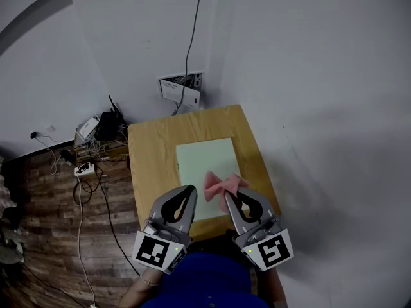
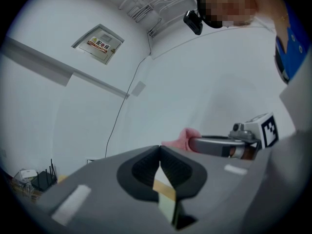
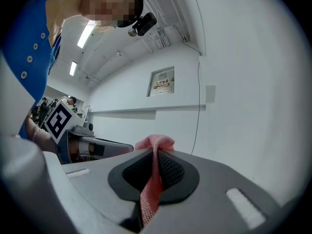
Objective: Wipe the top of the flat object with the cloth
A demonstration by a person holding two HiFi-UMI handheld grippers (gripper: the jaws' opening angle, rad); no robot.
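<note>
**Pink cloth pinched over the near right of the pale sheet**

Seen from the head view, a small table of light wood stands against a grey wall. A pale green, flat rectangular sheet lies on the middle of the table, plain and unmarked, with its edges square to the table's. A crumpled pink woven cloth sits over the sheet's near right part, bunched rather than spread, at the tip of the right gripper. From this steep angle it is hard to judge whether the cloth already presses on the sheet or hangs just above it. The left gripper hovers over the sheet's near left part, beside the cloth but apart from it.

The left gripper view shows its jaws clenched tip to tip with nothing between them. A sliver of green sheet and wooden edge shows through the gap behind the pads. Empty, it probably waits to the side, within reach to steady the sheet if it slides.

In the right gripper view the jaws grasp the cloth. A strip of pink weave runs down between the ribbed pads, and a soft puff stands past the tips. Held by a fold like this, the loose wad in front would serve as the wiping face.
</note>
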